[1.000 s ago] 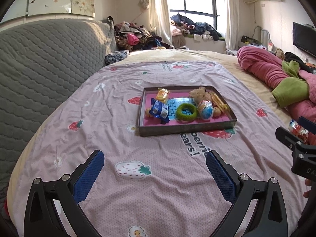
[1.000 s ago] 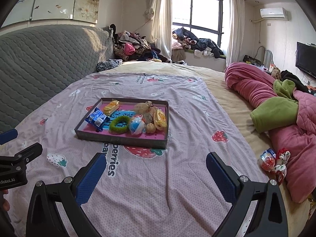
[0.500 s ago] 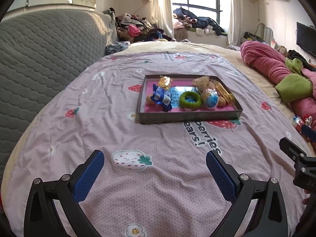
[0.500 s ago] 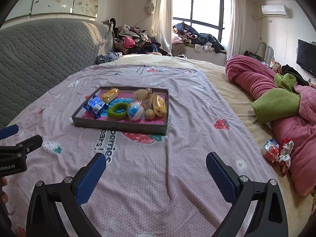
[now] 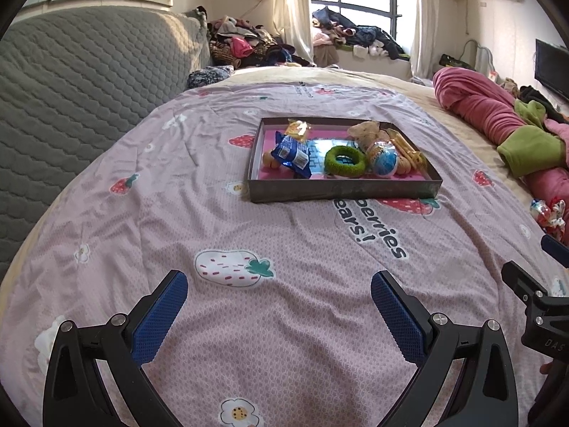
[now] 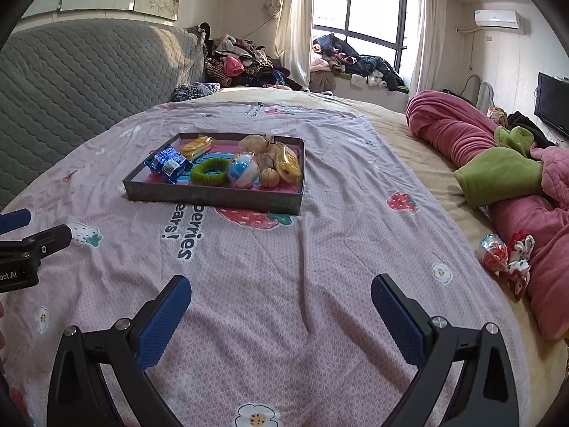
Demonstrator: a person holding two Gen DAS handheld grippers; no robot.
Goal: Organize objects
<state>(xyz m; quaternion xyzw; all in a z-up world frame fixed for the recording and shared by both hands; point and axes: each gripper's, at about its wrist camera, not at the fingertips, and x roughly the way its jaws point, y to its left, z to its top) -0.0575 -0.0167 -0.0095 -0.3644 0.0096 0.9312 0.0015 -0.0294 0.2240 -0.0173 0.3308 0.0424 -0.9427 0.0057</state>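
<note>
A dark tray (image 5: 341,190) (image 6: 213,195) sits mid-bed. It holds a blue snack packet (image 5: 291,153) (image 6: 167,163), a green ring (image 5: 345,160) (image 6: 209,171), a blue-and-white ball (image 5: 384,158) (image 6: 242,170), yellow wrapped snacks (image 6: 197,146) and small round things. Two red-and-white wrapped items (image 6: 505,256) (image 5: 549,213) lie by the pink blanket at the right. My left gripper (image 5: 279,315) and right gripper (image 6: 281,318) are open and empty, well short of the tray above the sheet.
A pink sheet with strawberry print (image 5: 249,235) covers the bed. A grey quilted headboard (image 5: 71,82) is at left. A rolled pink and green blanket (image 6: 498,167) lies at right. Clothes are piled by the window (image 6: 355,60). A TV (image 6: 551,103) stands far right.
Both grippers have pulled back from the tray and tilted downward, so the tray sits higher and farther in both views. Both stay open and empty.
</note>
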